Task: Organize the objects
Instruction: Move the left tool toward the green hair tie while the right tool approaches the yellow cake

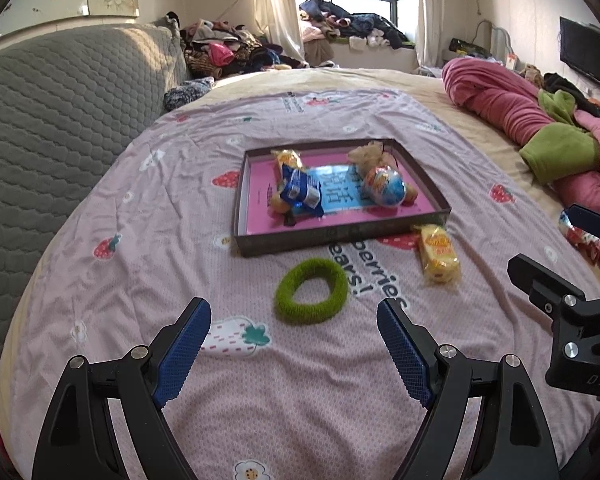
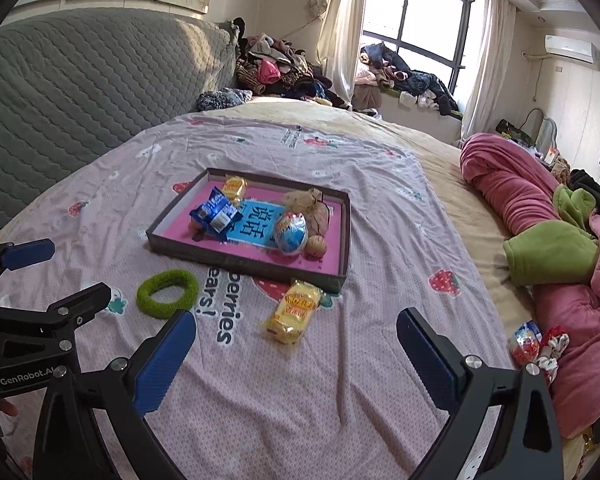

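A shallow dark tray (image 1: 332,236) (image 2: 236,258) with a pink floor lies on the bed sheet, holding a blue snack packet (image 1: 300,190) (image 2: 216,210), a yellow packet (image 1: 288,160) (image 2: 235,187), a round blue-orange packet (image 1: 386,185) (image 2: 291,233) and a tan pouch (image 2: 306,202). In front of it lie a green fuzzy ring (image 1: 312,291) (image 2: 168,294) and a loose yellow packet (image 1: 438,254) (image 2: 294,312). My left gripper (image 1: 294,354) stands open just short of the ring. My right gripper (image 2: 296,356) stands open just short of the loose yellow packet. Both are empty.
A grey quilted headboard (image 1: 60,120) rises at the left. A rolled pink and green blanket (image 2: 548,240) lies along the right side of the bed. Small red and white packets (image 2: 536,346) rest beside it. Clothes are piled by the window (image 2: 400,76).
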Demonstrator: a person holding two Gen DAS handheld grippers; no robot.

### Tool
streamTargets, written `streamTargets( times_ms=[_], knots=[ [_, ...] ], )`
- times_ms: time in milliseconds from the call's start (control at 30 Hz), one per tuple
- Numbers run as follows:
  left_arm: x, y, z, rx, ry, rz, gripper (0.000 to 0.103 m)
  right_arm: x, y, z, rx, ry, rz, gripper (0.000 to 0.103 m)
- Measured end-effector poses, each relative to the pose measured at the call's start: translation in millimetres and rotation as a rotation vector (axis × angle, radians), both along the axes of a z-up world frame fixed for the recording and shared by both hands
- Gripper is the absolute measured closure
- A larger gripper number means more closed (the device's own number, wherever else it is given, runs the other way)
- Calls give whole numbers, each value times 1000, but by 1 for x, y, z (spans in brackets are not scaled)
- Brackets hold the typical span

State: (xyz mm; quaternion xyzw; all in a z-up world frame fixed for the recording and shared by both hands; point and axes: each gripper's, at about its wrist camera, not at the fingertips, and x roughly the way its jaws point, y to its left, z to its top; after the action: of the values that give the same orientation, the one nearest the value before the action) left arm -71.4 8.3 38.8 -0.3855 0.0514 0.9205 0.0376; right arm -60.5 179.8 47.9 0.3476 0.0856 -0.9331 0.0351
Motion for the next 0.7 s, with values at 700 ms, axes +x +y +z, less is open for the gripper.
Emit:
streamTargets(
  times_ms=[700],
  knots=[
    [-12,-3,-46,-4,-95,-1,17,-11,-5,-35,16,-58,-1,1]
  ],
)
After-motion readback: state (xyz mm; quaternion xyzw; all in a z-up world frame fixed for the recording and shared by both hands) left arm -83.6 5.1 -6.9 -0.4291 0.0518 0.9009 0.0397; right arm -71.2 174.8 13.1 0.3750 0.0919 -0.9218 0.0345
